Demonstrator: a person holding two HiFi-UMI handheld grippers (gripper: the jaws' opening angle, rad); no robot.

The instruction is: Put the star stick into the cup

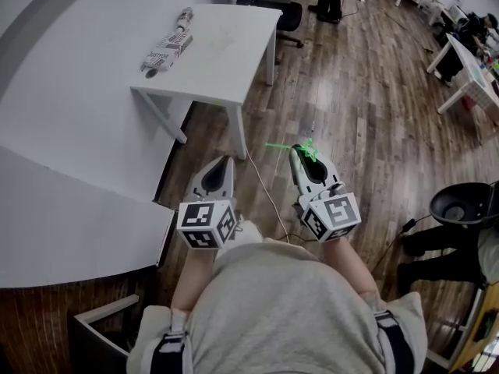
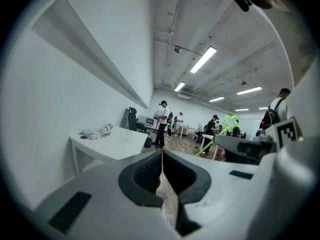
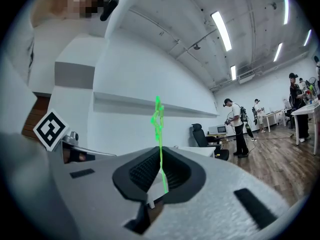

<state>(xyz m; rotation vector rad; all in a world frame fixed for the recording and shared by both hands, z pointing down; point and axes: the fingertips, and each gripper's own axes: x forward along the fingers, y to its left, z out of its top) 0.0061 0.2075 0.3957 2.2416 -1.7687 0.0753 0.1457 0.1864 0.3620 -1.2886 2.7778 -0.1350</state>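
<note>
Wood floor point(image 1: 351, 131), star stick point(image 1: 309, 151) pinched in right gripper point(image 1: 297, 154), left gripper point(image 1: 227, 160) closed, empty.

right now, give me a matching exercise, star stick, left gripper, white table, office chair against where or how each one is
Things
1. star stick
2. left gripper
3. white table
4. black office chair

States
A. jaws shut on nothing
B. stands by the table's far corner
C. clamped in the right gripper
D. bears a patterned item lying on its side

Pairs: 1-C, 2-A, 3-D, 4-B
</note>
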